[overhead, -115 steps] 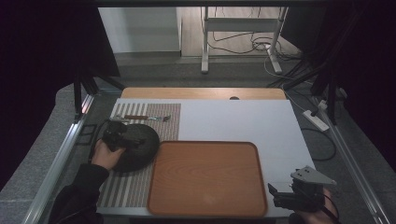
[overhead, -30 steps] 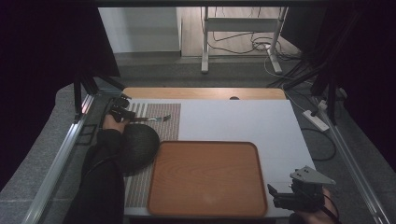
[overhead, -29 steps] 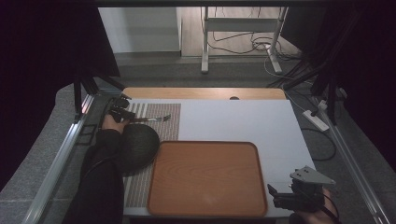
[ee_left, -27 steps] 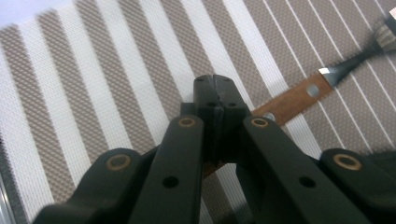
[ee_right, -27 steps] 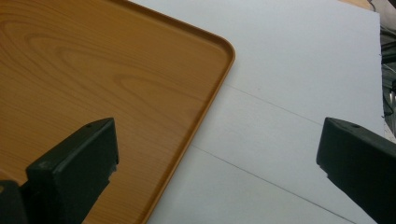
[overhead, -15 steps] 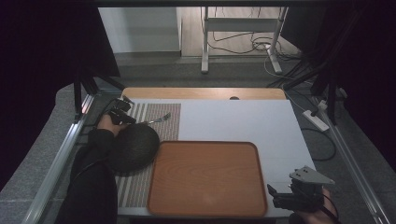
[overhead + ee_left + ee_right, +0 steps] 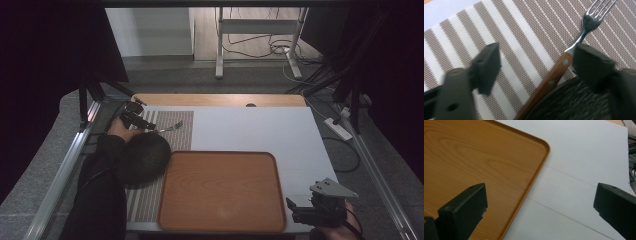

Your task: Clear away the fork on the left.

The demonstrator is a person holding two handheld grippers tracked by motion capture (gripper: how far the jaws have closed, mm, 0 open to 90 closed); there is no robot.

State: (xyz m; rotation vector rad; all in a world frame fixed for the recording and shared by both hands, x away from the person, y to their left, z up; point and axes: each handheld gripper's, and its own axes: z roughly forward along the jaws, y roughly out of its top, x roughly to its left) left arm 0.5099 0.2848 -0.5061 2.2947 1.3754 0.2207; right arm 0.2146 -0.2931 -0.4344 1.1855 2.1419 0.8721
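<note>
A fork (image 7: 169, 128) with a wooden handle lies on the striped placemat (image 7: 150, 200) at the back left, just behind a dark round plate (image 7: 142, 157). My left gripper (image 7: 145, 122) is at the fork's handle end. In the left gripper view the jaws stand open around the handle (image 7: 554, 77), which runs close against the right jaw and beside the plate's rim (image 7: 574, 105). My left gripper's midpoint (image 7: 539, 62) is over the mat. My right gripper (image 7: 300, 212) rests open at the table's front right, its midpoint (image 7: 541, 195) over the corner of the wooden tray (image 7: 474, 157).
The wooden tray (image 7: 220, 190) takes up the front middle of the white table (image 7: 260, 125). A metal rail (image 7: 65, 165) runs along the left edge. Cables and a power strip (image 7: 337, 128) lie on the floor to the right.
My left gripper went from the dark plate to the back left of the mat and came onto the fork's handle. The fork has turned slightly, tines swinging farther back. The right gripper stayed put.
</note>
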